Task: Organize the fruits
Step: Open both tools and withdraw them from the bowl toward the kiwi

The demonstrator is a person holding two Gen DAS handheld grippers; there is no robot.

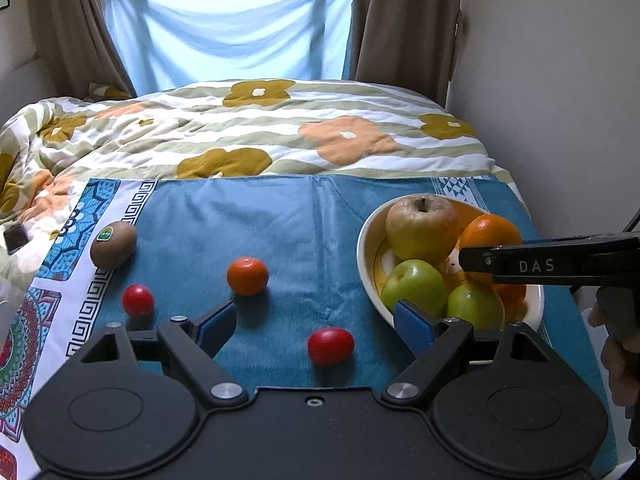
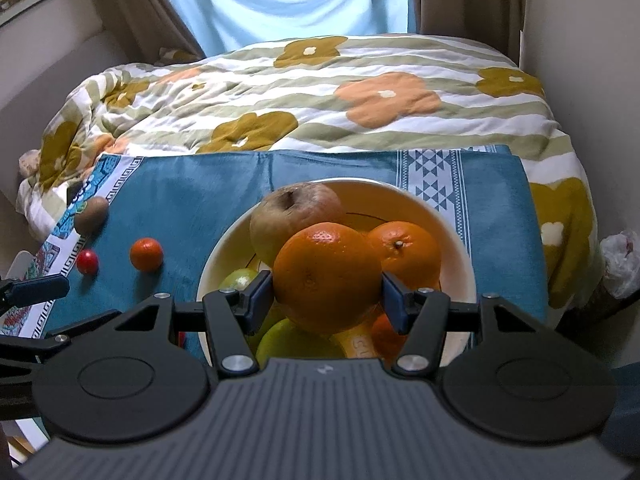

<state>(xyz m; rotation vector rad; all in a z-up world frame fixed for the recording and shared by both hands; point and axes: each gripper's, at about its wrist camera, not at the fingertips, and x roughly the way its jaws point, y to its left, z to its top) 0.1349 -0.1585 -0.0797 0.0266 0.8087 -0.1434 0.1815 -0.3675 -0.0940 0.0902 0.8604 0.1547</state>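
Above the bowl (image 2: 448,216), the right claw (image 2: 327,300) is clamped on a large orange (image 2: 326,276), beside a second orange (image 2: 404,254) and a yellowish apple (image 2: 296,208). Left claw (image 1: 316,320): fingers spread wide, holding nothing, over the blue cloth (image 1: 240,216), near a tomato (image 1: 330,345), mandarin (image 1: 247,275) and kiwi (image 1: 113,244).

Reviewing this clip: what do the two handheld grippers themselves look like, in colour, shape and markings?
Both are matte black plastic. The left gripper and right gripper each have two round housings, angled linkage arms with silver pivot bolts, and blue pads on the fingers. The right one's top plate is ribbed grey with a small logo. Seen from the left wrist view, its side bears white letters "DAS". No cables are visible.
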